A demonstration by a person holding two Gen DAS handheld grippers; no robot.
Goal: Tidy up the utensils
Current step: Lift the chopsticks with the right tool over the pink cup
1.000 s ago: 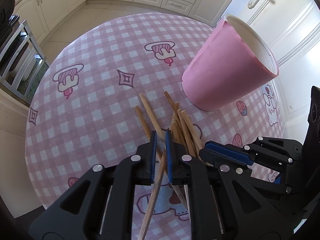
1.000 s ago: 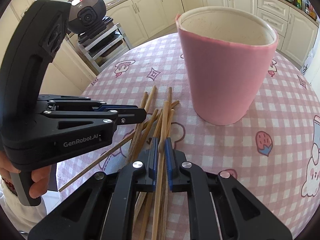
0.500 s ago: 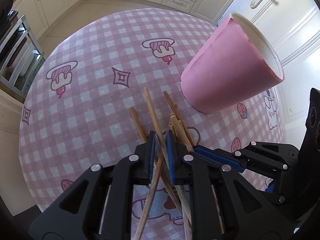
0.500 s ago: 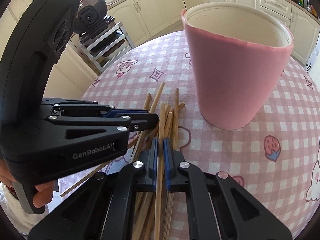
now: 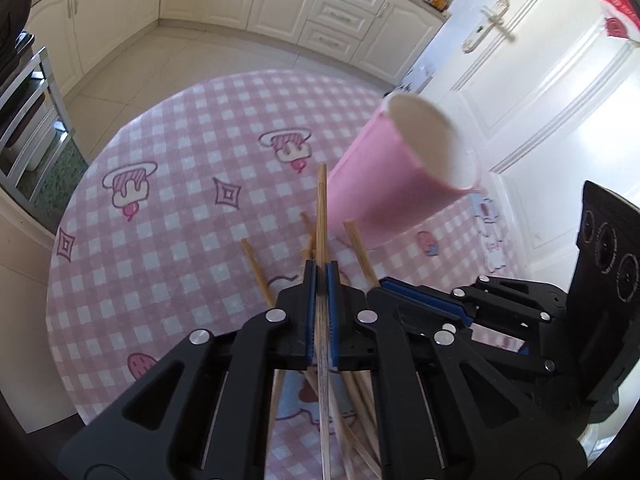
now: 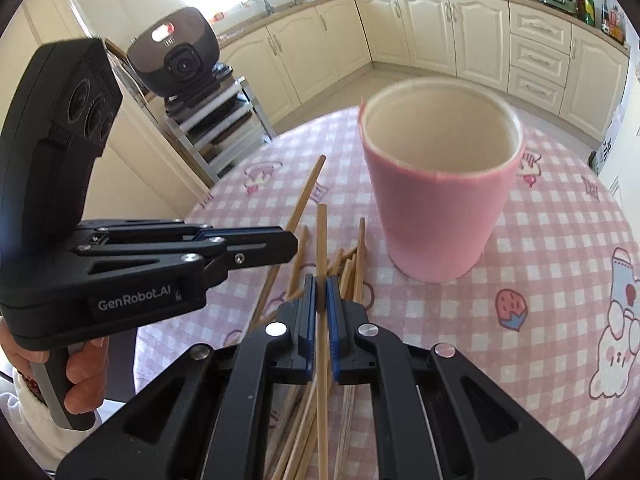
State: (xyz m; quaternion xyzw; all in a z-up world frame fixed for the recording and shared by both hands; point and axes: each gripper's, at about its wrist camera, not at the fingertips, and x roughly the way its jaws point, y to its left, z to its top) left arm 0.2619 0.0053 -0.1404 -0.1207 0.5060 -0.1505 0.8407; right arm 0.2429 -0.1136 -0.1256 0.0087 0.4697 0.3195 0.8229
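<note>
My left gripper [image 5: 320, 270] is shut on a wooden chopstick [image 5: 321, 204] and holds it raised above the table, tip toward the pink cup [image 5: 392, 176]. My right gripper [image 6: 320, 282] is shut on another chopstick [image 6: 321, 236], also lifted off the pile. Several loose chopsticks [image 6: 352, 268] lie on the tablecloth below both grippers, left of the pink cup [image 6: 438, 204], which stands upright and looks empty. The left gripper [image 6: 280, 246] shows in the right wrist view with its chopstick [image 6: 304, 196]. The right gripper's fingers [image 5: 424, 298] show in the left wrist view.
A round table with a pink checked cloth [image 5: 168, 208] carries everything. A metal rack [image 6: 216, 120] with a dark appliance [image 6: 176, 56] stands beyond the table's left edge. Kitchen cabinets [image 6: 440, 28] line the back. A white door [image 5: 520, 60] is to the right.
Both grippers have risen from the pile, each lifting one chopstick clear of the table. The cup now looks smaller and farther below.
</note>
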